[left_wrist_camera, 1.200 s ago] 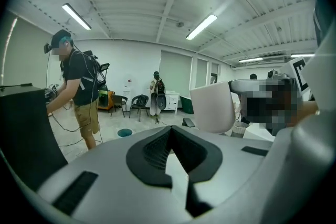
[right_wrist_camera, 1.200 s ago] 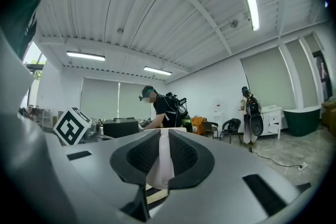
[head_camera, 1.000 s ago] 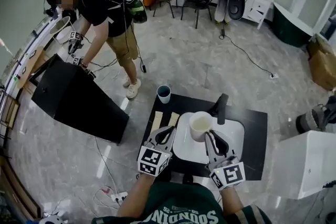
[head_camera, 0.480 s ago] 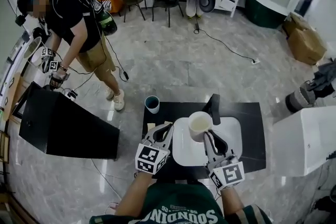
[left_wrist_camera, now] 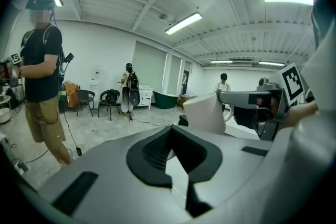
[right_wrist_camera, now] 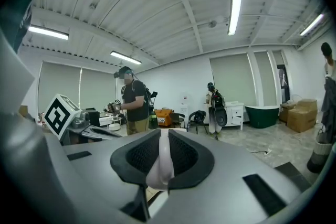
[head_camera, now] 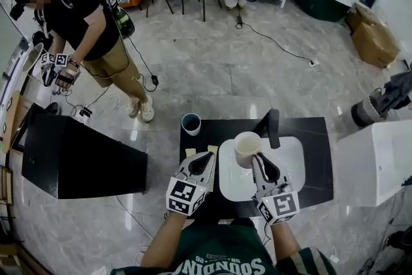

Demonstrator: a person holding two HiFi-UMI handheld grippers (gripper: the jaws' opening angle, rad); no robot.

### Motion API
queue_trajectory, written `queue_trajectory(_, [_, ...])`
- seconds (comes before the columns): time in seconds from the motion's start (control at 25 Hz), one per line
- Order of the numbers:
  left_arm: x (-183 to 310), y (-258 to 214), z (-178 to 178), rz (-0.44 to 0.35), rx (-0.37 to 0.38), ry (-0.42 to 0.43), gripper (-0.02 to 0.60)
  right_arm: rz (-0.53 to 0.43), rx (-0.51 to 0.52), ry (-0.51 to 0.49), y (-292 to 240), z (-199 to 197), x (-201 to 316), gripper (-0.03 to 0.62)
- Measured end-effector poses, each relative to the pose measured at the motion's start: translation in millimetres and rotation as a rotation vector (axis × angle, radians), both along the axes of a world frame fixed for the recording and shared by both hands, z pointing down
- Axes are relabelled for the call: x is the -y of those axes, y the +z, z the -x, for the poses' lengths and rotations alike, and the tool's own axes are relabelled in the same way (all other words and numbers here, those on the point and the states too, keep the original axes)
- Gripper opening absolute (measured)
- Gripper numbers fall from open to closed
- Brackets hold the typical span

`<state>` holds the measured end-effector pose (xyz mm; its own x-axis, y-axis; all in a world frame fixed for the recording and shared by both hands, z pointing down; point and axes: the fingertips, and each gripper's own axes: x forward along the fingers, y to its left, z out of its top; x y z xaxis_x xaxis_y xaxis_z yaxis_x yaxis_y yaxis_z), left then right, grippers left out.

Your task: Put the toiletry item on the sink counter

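Note:
A white mug (head_camera: 247, 148) hangs over the left part of the white sink basin (head_camera: 293, 152), which is set in a black counter (head_camera: 317, 138). My right gripper (head_camera: 257, 161) is shut on the mug's handle (right_wrist_camera: 164, 162), which shows pinched between its pads in the right gripper view. The left gripper view shows the same mug (left_wrist_camera: 206, 113) ahead to the right. My left gripper (head_camera: 208, 160) hovers by the basin's left rim, jaws together with nothing in them. A blue cup (head_camera: 190, 123) stands at the counter's far left corner.
A black faucet (head_camera: 273, 127) rises behind the basin. Pale flat strips (head_camera: 191, 152) lie on the counter by my left gripper. A black desk (head_camera: 77, 161) with a person (head_camera: 77, 16) beside it is to the left, and a white cabinet (head_camera: 376, 161) to the right.
The mug and both grippers keep almost the same place over the basin. The head view has swung, and the person at the left has shifted a little.

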<state>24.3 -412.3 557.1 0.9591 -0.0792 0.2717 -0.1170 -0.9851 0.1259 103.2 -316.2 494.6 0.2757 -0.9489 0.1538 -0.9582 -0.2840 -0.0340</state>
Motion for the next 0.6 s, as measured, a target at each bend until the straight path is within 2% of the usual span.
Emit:
queue_trajectory(0.4, [24, 24, 12, 0.028, 0.041, -0.023, 0.011, 0.065, 0.032, 0.011, 57, -18, 41, 0.075])
queue_trajectory(0.6, [45, 34, 20, 0.042, 0.062, -0.053, 0.011, 0.092, 0.120, 0.037, 89, -39, 67, 0.074])
